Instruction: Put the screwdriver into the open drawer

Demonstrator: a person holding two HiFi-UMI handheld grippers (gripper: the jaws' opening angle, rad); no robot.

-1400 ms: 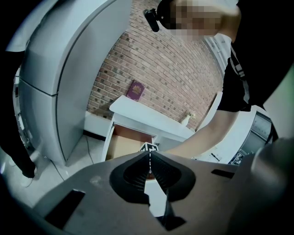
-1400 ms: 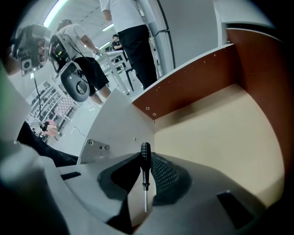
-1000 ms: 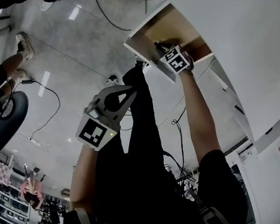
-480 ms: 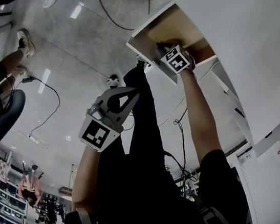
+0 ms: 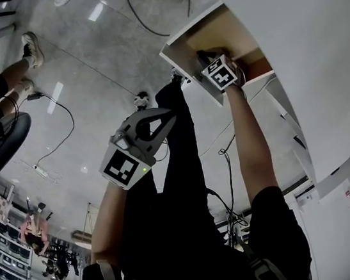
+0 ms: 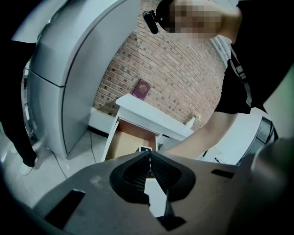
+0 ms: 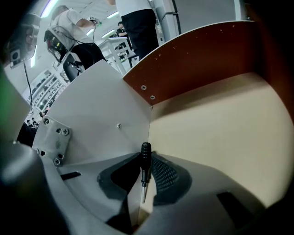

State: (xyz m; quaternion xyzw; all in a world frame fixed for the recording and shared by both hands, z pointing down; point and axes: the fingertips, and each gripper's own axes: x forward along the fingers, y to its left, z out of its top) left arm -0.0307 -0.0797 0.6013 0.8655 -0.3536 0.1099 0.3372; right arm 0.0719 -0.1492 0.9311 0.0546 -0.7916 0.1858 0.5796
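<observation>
Reaching inside the open drawer [image 7: 193, 59], the right gripper [image 7: 146, 159] is clamped on the black screwdriver [image 7: 145, 166], handle foremost, beside the drawer's white wall. The left gripper [image 6: 149, 159] hangs outside, jaws together.

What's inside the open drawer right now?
The right claw, shut on the black screwdriver, over the bare wooden floor of the drawer. Nothing else shows; the floor directly beneath the claw is covered.
</observation>
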